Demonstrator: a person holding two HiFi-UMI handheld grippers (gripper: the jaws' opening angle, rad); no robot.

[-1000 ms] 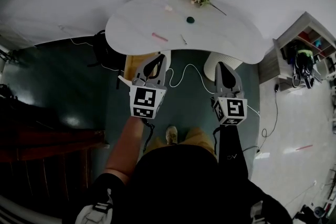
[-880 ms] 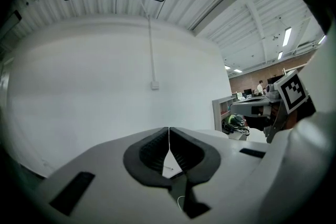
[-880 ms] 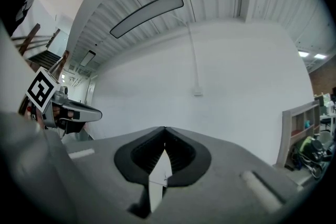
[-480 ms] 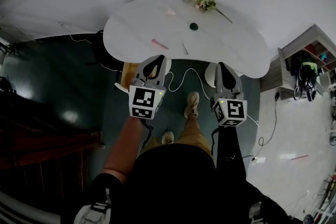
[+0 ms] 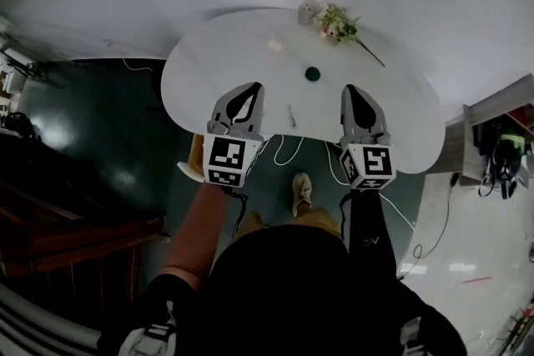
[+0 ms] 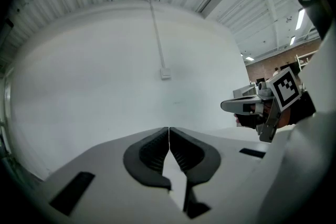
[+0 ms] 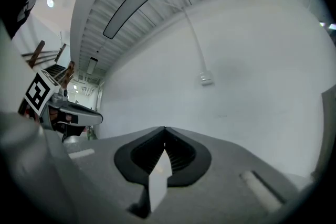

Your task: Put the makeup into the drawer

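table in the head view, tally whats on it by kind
small pink item: 1
dark green round item: 1
thin pencil-like stick: 1
flower sprig: 1
small pale pot: 1
total: 5 in view

On the table (image 5: 209, 71), flowers (image 5: 338, 22) lie at the far edge, a round item (image 5: 313, 73) before them.

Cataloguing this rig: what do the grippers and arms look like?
The left gripper and right gripper are grey, each with a dark ribbed claw and a white cube of black square markers. The right arm wears a black sleeve; the left is bare.
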